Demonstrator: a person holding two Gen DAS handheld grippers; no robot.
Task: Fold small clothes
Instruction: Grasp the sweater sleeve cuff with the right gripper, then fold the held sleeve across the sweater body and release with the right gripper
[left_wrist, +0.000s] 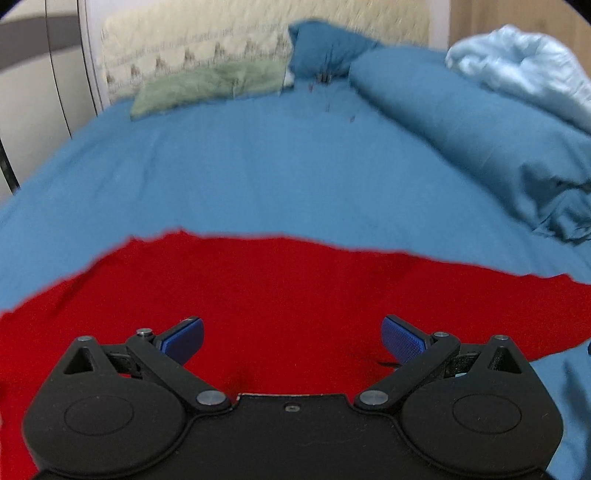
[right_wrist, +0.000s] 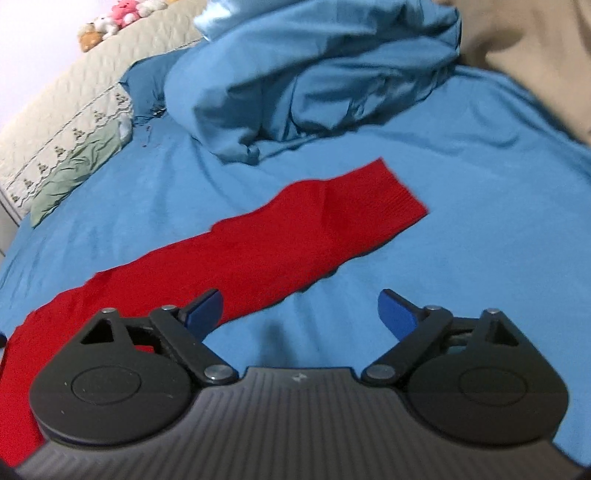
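Observation:
A red knit garment (left_wrist: 280, 295) lies flat on the blue bed sheet (left_wrist: 258, 173). In the right wrist view the garment (right_wrist: 258, 240) stretches as a long band from lower left to a ribbed cuff (right_wrist: 395, 199) at the right. My left gripper (left_wrist: 292, 338) is open and empty, hovering over the red cloth. My right gripper (right_wrist: 301, 314) is open and empty, over the blue sheet (right_wrist: 461, 240) just beside the garment's near edge; its left finger (right_wrist: 205, 310) overlaps the red cloth.
A bunched blue duvet (right_wrist: 314, 81) lies at the far side, with a pale blue blanket (left_wrist: 524, 74) on it. A green pillow (left_wrist: 210, 85) and a cream quilted headboard (left_wrist: 192, 40) stand at the bed's head. Plush toys (right_wrist: 118, 18) sit on the headboard.

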